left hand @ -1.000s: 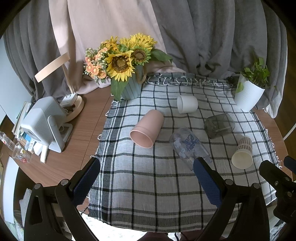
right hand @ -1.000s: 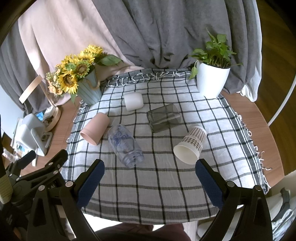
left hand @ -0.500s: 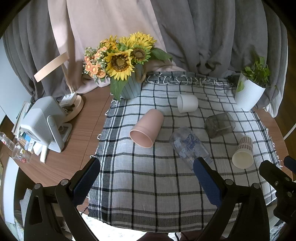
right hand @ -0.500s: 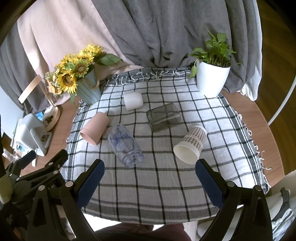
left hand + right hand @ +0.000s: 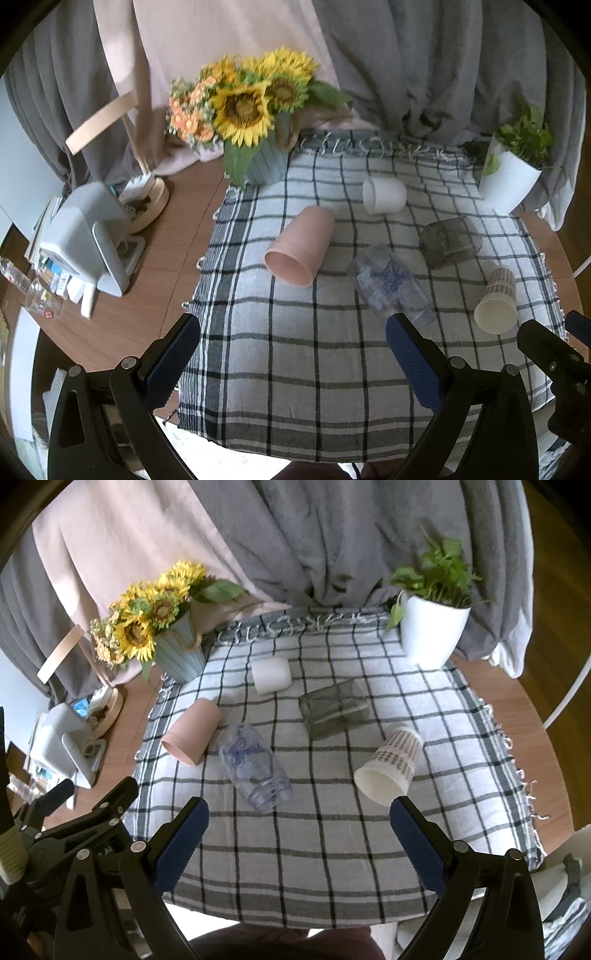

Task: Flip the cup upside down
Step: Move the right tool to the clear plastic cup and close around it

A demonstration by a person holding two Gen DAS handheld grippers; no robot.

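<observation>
Several cups lie on their sides on a checked cloth (image 5: pixel 295 350). A pink cup (image 5: pixel 301 245) (image 5: pixel 192 731) is at the left. A clear printed cup (image 5: pixel 388 282) (image 5: pixel 253 762) is in the middle. A white cup (image 5: pixel 384 194) (image 5: pixel 271 674) is at the back. A smoky glass cup (image 5: pixel 448 240) (image 5: pixel 334 709) and a patterned paper cup (image 5: pixel 496 301) (image 5: pixel 389 766) are at the right. My left gripper (image 5: pixel 293 354) and right gripper (image 5: pixel 299 836) are both open and empty, held above the cloth's near edge.
A vase of sunflowers (image 5: pixel 251 122) (image 5: pixel 159 627) stands at the back left. A white potted plant (image 5: pixel 513 173) (image 5: pixel 434 624) stands at the back right. A grey device (image 5: pixel 85 240) and clutter sit on the wooden table (image 5: pixel 147 280) at the left. Curtains hang behind.
Both views have shifted slightly, with the left gripper tilting a little. The cups have not moved and both grippers stay open.
</observation>
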